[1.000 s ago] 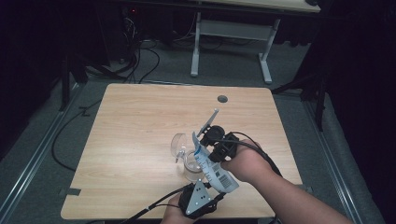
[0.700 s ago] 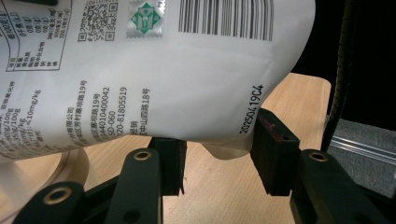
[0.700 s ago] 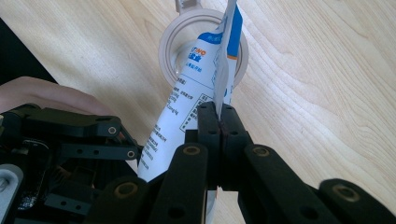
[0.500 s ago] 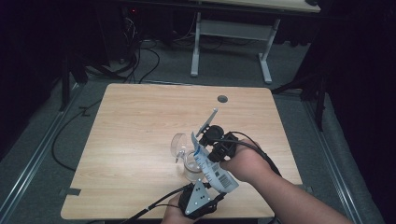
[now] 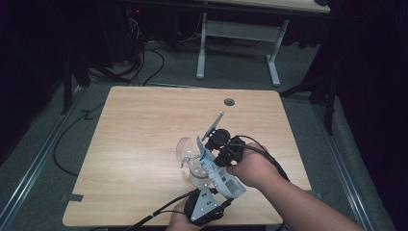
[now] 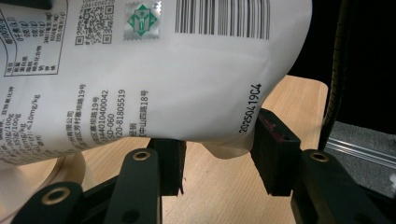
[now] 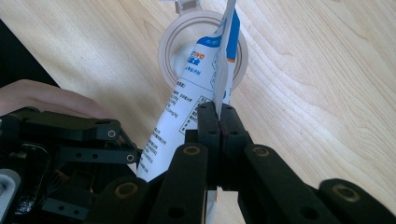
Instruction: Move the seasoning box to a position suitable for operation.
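I have the right gripper (image 7: 218, 122) clamped tight on the side seam of the pouch (image 7: 187, 116), its two jaws pressed together with only the thin edge of film between them. The pouch is tilted, its upper end poking down into the mouth of the jar (image 7: 163, 46), which stands on the table (image 7: 327, 70). In the high view the pouch (image 5: 219, 175) leans over the jar (image 5: 195, 175) from the near side, and the right gripper (image 5: 216, 139) sits just beside the jar on its far right. A clear lid (image 5: 184, 147) lies against the jar on its far left.

My left gripper (image 6: 217, 161) is on the near side of the jar, under the pouch's bottom end (image 6: 163, 84). Its jaws stand partly apart on either side of the pouch's lower corner; I cannot tell whether the pads press it. In the high view the left gripper (image 5: 216, 190) sits near the table's front edge.
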A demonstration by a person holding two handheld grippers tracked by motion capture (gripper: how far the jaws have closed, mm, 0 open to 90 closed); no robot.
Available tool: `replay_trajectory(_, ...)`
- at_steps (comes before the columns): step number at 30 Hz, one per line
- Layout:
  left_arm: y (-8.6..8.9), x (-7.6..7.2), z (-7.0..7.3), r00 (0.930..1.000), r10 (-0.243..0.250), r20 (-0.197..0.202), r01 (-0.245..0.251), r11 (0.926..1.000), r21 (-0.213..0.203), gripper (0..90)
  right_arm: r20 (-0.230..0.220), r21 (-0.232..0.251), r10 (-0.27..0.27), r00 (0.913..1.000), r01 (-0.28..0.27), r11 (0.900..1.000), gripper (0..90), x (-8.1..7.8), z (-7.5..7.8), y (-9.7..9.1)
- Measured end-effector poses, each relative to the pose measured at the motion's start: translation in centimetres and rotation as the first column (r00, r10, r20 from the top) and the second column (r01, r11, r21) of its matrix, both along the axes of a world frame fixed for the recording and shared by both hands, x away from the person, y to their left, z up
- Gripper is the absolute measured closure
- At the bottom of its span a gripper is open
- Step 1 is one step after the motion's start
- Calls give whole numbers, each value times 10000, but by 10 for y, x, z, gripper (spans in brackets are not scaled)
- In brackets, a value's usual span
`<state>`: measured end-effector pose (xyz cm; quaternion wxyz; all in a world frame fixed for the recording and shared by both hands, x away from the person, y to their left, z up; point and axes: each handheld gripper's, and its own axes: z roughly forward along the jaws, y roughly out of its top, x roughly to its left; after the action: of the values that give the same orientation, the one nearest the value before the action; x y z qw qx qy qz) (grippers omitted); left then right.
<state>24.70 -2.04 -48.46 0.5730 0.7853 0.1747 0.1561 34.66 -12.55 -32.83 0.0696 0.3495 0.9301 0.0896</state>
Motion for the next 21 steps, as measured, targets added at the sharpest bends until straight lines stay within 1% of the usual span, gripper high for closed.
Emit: replay_trajectory(21,-1,0,3,10000,-55,56,55,10000,-18,583,46,-15,-13,10000,13,10000,900,-1,2,0)
